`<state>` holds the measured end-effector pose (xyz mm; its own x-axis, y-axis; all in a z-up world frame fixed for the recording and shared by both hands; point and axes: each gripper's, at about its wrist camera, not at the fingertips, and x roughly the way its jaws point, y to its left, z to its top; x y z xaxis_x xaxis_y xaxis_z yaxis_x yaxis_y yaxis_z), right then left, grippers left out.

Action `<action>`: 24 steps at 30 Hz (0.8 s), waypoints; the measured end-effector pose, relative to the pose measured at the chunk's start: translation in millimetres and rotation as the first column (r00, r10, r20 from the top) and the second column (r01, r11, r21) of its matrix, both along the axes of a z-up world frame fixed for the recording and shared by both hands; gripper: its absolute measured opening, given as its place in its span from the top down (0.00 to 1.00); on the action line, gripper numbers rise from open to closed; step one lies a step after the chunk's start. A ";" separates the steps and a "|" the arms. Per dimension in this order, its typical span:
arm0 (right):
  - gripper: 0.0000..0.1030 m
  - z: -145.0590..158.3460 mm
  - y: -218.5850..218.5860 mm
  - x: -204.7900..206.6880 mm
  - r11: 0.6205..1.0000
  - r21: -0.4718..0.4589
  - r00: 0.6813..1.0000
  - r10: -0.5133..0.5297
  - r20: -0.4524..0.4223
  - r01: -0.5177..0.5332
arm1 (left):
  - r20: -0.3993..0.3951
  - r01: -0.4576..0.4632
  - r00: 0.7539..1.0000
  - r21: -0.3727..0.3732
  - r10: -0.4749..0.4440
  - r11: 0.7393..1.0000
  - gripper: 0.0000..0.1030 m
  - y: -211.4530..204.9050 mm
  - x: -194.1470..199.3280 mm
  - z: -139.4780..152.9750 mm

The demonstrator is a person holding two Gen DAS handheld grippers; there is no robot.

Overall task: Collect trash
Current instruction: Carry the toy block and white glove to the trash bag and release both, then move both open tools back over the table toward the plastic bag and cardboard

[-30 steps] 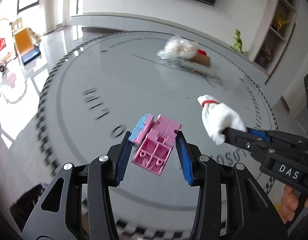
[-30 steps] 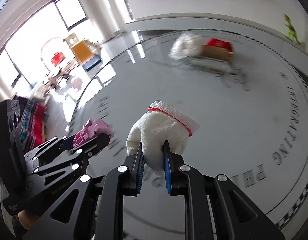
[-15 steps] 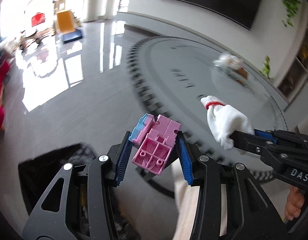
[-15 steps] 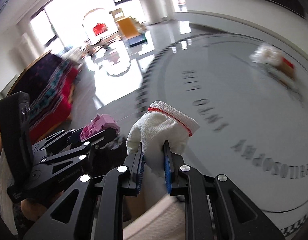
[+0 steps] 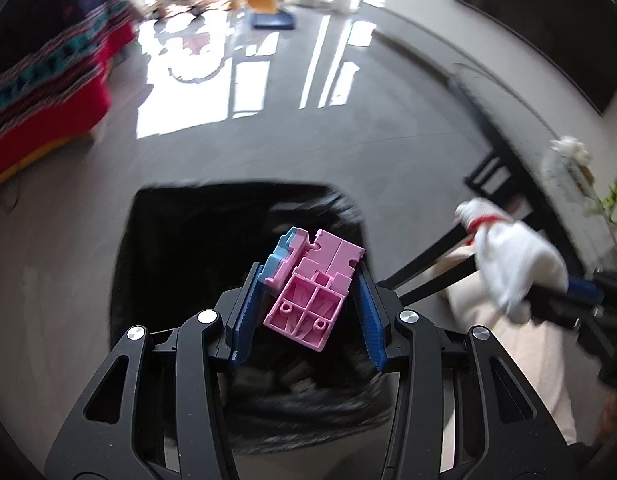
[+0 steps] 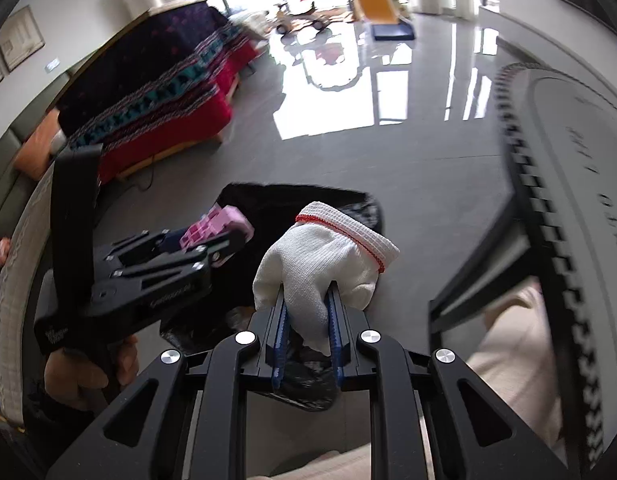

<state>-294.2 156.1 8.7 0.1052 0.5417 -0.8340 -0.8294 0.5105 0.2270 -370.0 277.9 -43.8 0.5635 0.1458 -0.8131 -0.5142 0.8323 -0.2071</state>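
My left gripper is shut on a pink and blue plastic block and holds it over the open black trash bag on the floor. The block and left gripper also show in the right wrist view. My right gripper is shut on a white knit glove with a red cuff line, held beside the bag at its right edge. The glove also shows at the right of the left wrist view.
The round grey table's edge and a black chair frame stand to the right. A red and dark patterned sofa is at the back left. More trash lies on the table far right. Shiny grey floor surrounds the bag.
Both grippers have swung left off the table and down toward the floor. The trash bag has come from the lower left corner to under the left gripper. Both grips are unchanged.
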 end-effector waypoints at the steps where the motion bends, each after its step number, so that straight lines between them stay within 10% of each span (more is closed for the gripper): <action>1: 0.82 -1.4 5.4 -1.9 1.000 -0.001 1.000 0.011 -0.007 -0.011 | -0.010 -0.017 1.000 -0.003 0.017 1.000 0.57 3.4 -7.0 -4.3; 9: 0.74 -12.3 47.5 -14.3 0.995 -0.016 0.992 0.101 -0.073 -0.103 | -0.078 -0.100 0.992 -0.003 0.100 0.995 0.56 18.7 -50.9 -24.5; 11: 0.42 -14.6 50.2 -16.8 0.997 -0.030 0.995 0.076 -0.063 -0.078 | -0.109 -0.118 0.987 0.004 0.118 0.993 0.10 22.0 -56.6 -28.7; 12: 0.42 -13.8 48.6 -17.7 0.997 -0.021 0.996 0.071 -0.058 -0.072 | -0.113 -0.141 0.983 0.020 0.142 0.990 0.07 23.8 -60.9 -30.1; 24: 0.42 4.6 25.6 -10.3 0.998 0.044 0.998 0.041 -0.048 -0.039 | -0.061 -0.143 0.988 0.004 0.143 0.990 0.06 25.8 -56.9 -15.8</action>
